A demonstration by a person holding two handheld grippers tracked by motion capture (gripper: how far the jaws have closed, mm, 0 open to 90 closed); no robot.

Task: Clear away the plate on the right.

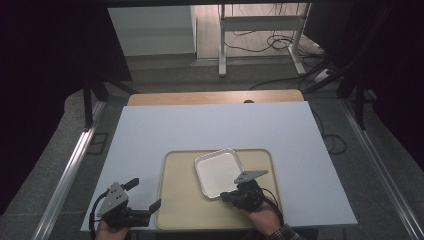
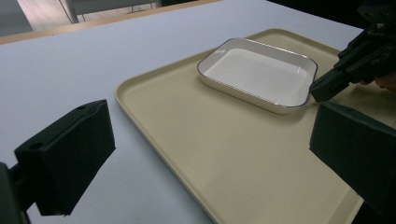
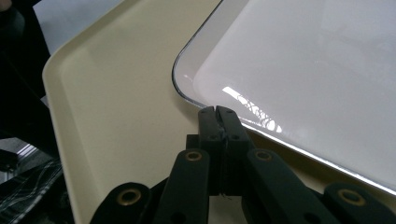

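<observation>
A beige tray lies at the table's near edge, and a white rectangular dish with a thin dark rim sits on its right half. My right gripper is shut, its tips against the dish's near rim. In the right gripper view the closed jaws of the right gripper meet the dish at its edge, over the tray. My left gripper hangs open over the table at the tray's near left corner, nothing between its jaws. The left gripper view shows the dish and the right gripper.
The white tabletop has a wooden strip along its far edge. Metal rails run along the floor on both sides. A desk frame and loose cables stand beyond the table.
</observation>
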